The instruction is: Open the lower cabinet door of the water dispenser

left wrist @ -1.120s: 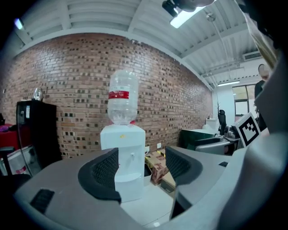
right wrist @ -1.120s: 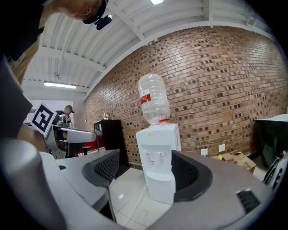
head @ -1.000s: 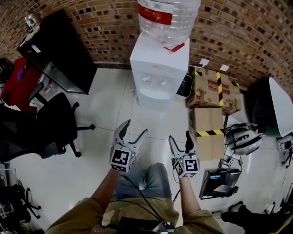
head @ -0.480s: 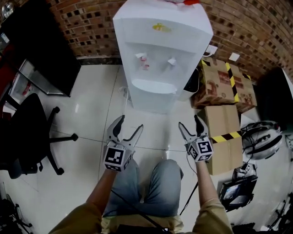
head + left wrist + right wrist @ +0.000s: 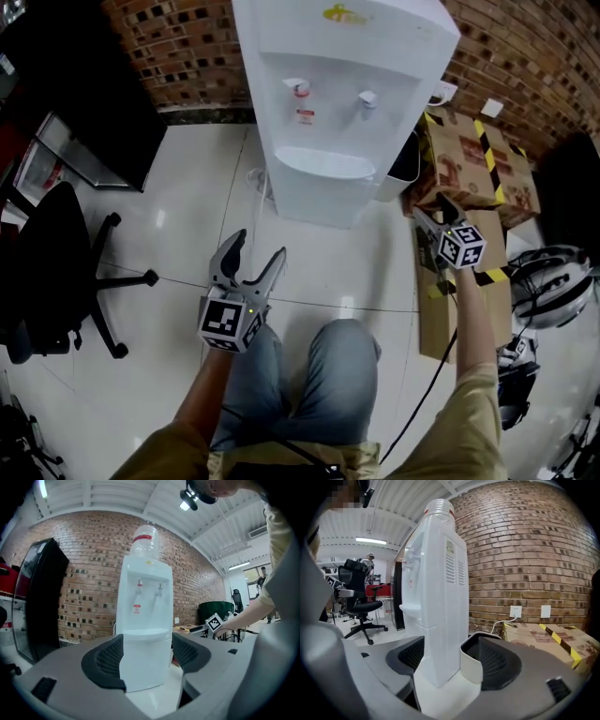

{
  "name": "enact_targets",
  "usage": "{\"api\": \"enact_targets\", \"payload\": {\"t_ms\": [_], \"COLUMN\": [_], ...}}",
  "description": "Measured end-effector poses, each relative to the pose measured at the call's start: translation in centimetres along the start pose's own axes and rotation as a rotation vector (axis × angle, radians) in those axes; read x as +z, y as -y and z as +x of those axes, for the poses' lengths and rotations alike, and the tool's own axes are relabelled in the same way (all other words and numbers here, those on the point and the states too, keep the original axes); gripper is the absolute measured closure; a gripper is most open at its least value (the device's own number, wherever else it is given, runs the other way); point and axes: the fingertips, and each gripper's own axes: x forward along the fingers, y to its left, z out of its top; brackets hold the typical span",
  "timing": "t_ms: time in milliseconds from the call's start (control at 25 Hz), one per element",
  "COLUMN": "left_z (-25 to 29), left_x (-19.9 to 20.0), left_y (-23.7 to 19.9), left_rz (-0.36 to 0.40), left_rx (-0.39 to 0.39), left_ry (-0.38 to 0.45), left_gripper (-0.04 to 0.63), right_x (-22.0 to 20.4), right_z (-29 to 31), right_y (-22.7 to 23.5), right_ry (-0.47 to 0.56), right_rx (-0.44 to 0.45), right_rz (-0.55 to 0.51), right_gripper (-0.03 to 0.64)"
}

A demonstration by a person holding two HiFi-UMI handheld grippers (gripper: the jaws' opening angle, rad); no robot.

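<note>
The white water dispenser point(image 5: 328, 56) stands against the brick wall, its lower cabinet door point(image 5: 317, 195) shut. In the left gripper view the door point(image 5: 143, 660) faces me squarely between the jaws. My left gripper point(image 5: 255, 249) hovers over the floor in front of the dispenser, open and empty point(image 5: 145, 660). My right gripper point(image 5: 431, 208) is off to the dispenser's right, next to the cardboard boxes, also open and empty. In the right gripper view point(image 5: 452, 665) it looks at the dispenser's side panel point(image 5: 440, 620). Neither gripper touches the dispenser.
A small white bin point(image 5: 403, 161) stands at the dispenser's right side point(image 5: 471, 665). Taped cardboard boxes point(image 5: 473, 159) lie to the right, with a helmet point(image 5: 548, 281) beyond. A black office chair point(image 5: 56, 262) and a dark cabinet point(image 5: 80, 89) stand on the left. My knees point(image 5: 309, 375) are below.
Both grippers have come down and closer to the dispenser. The right one swung out to the right, beside the boxes. The left one barely shifted in the last half second.
</note>
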Motion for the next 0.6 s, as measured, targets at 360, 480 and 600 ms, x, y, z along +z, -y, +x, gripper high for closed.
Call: {"api": "enact_targets", "payload": {"t_ms": [360, 480, 600], "left_z": [-2.1, -3.1, -4.4], "left_x": [0.3, 0.8, 1.0], "left_y": [-0.5, -0.3, -0.5], "left_rz": [0.046, 0.023, 0.028], "left_rx": [0.041, 0.060, 0.084], "left_ry": [-0.005, -0.001, 0.007], "left_gripper": [0.282, 0.282, 0.281], "right_x": [-0.2, -0.2, -0.6], "right_z": [8.2, 10.9, 13.4], "right_y": [-5.4, -7.1, -8.1], "right_ry": [-0.027, -0.020, -0.044], "right_rx": [0.216, 0.235, 0.220], "right_rz": [0.024, 0.076, 0.052], "right_gripper": [0.245, 0.247, 0.247]}}
